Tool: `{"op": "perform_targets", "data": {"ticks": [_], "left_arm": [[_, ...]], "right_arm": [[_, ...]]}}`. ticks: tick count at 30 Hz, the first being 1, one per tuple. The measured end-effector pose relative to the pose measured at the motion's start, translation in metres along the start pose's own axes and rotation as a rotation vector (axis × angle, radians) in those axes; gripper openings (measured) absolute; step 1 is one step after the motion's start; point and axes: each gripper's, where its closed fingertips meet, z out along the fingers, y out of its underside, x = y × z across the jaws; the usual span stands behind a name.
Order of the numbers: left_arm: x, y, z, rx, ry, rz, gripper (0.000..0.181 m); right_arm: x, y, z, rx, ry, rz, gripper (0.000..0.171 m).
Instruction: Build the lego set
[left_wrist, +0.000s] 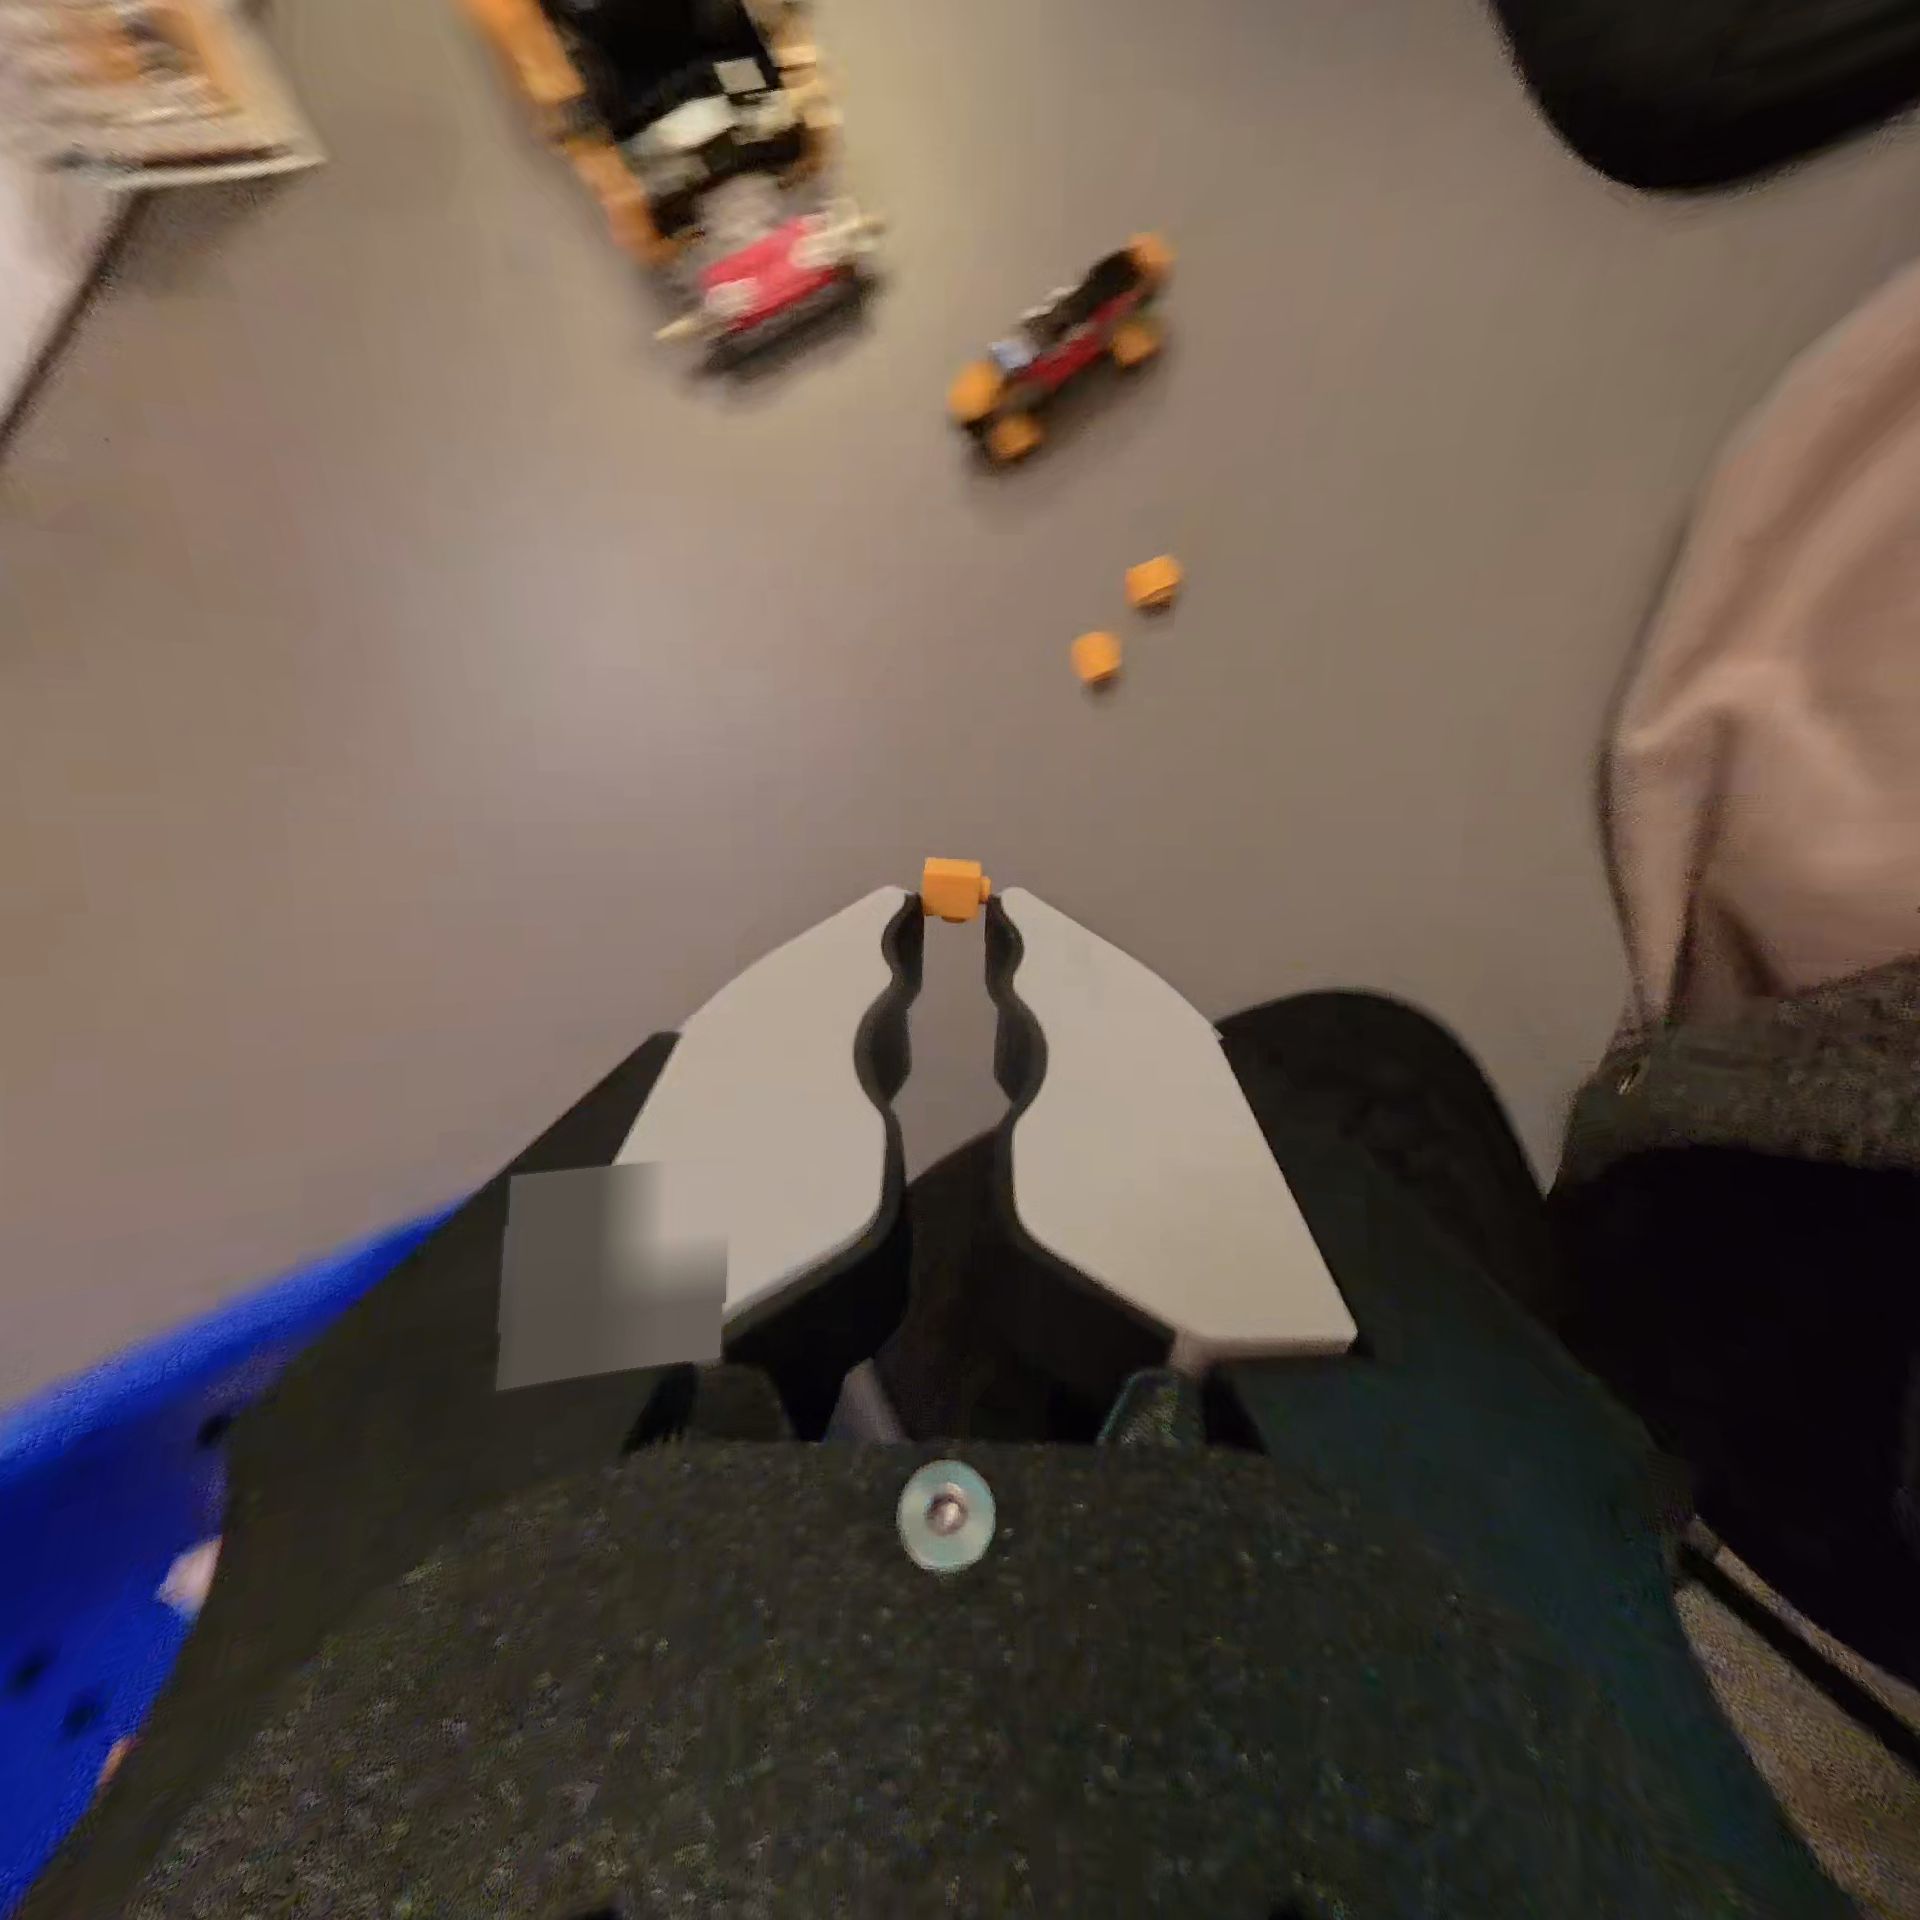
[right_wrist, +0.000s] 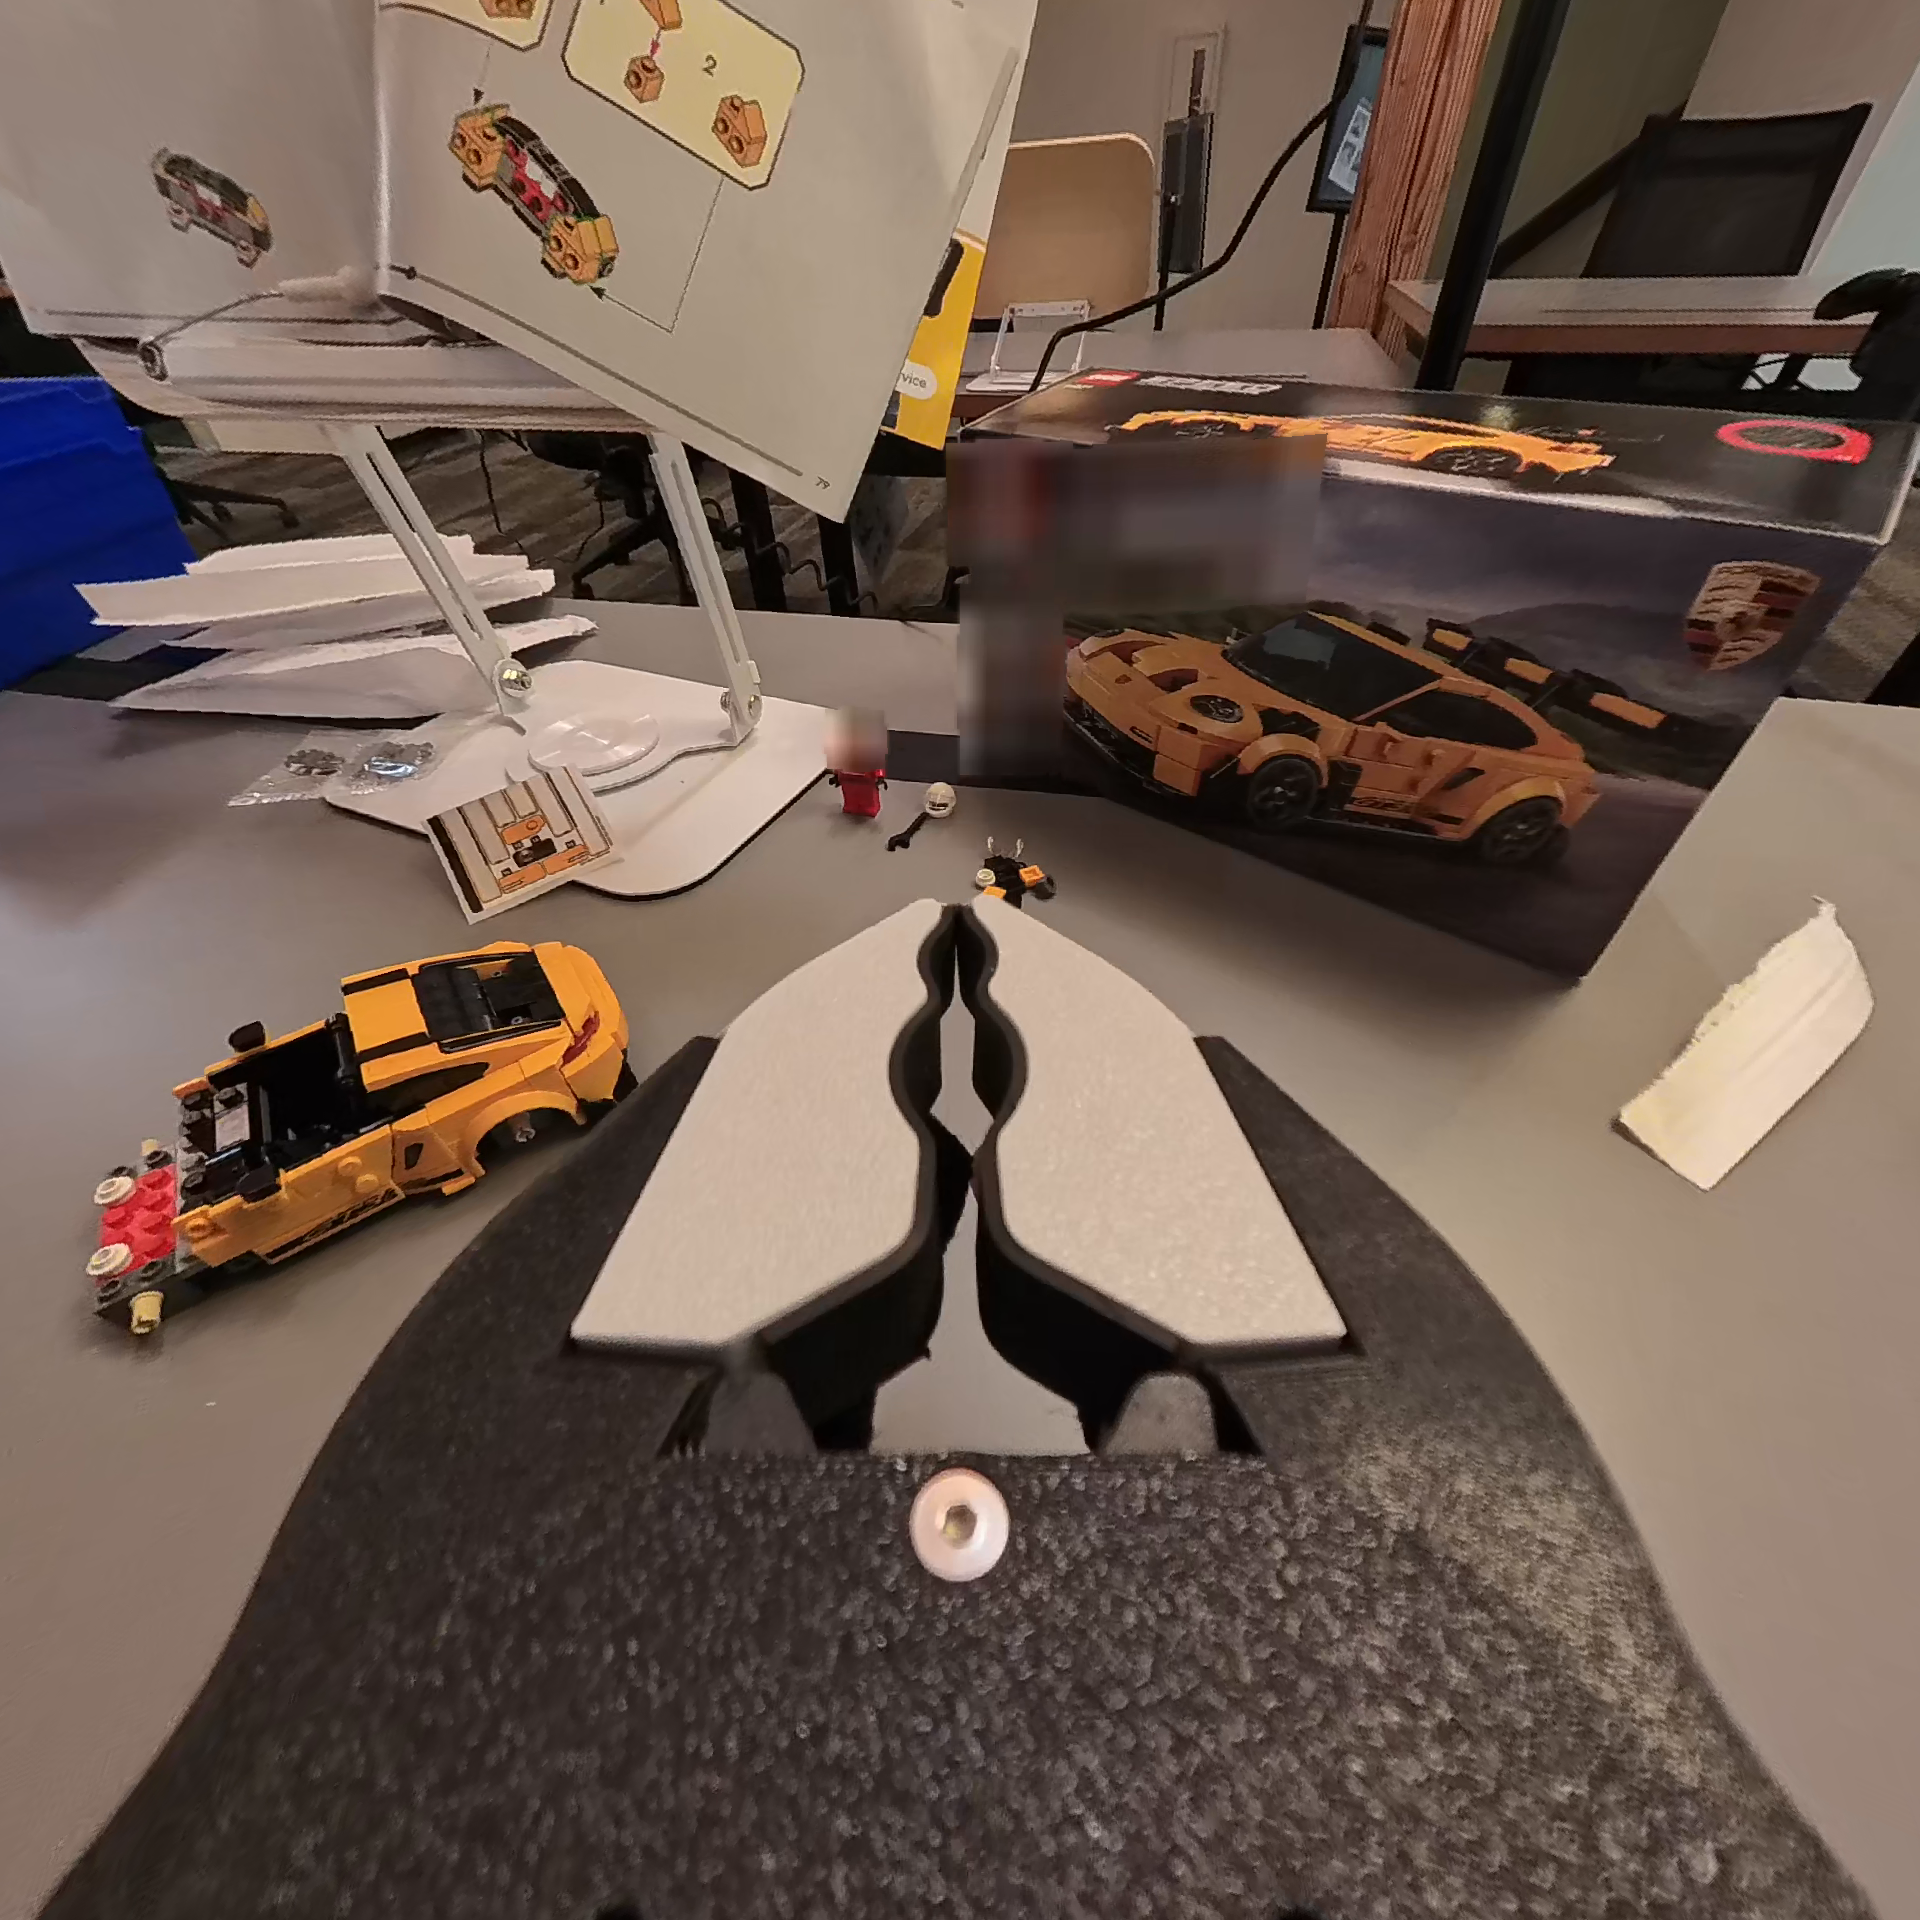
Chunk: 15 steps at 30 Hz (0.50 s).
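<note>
Overhead, the left gripper (left_wrist: 954, 902) pinches a small orange brick (left_wrist: 953, 889) at its fingertips, raised above the grey table (left_wrist: 416, 675). Farther off on the table lie two loose orange pieces (left_wrist: 1124, 619) (one just beyond the other), a small sub-assembly (left_wrist: 1060, 348) with orange corners, and, far left of it, the blurred car (left_wrist: 717, 177). Meanwhile the right gripper (right_wrist: 961, 920) sits low over the table with its tips pressed together and nothing between them. Left of it stands the half-built orange car (right_wrist: 364, 1112), red studs showing at its near end. Beyond are a white stand (right_wrist: 665, 790) holding the open booklet (right_wrist: 582, 208), a sticker sheet (right_wrist: 520, 842), a red minifigure (right_wrist: 858, 784), and the box (right_wrist: 1455, 675) at far right. A white wedge (right_wrist: 1756, 1049) lies right.
</note>
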Motion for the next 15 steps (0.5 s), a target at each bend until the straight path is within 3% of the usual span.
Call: {"op": "perform_targets", "data": {"ticks": [6,15], "left_arm": [[0.044,-0.014,0.082,-0.043,0.064,0.096,0.011],[0.054,-0.017,0.089,-0.002,0.020,0.133,0.027]], "right_arm": [[0.006,-0.006,-0.003,0.030,0.022,0.006,0.000],[0.005,-0.004,-0.002,0.024,0.017,0.008,0.000]]}}
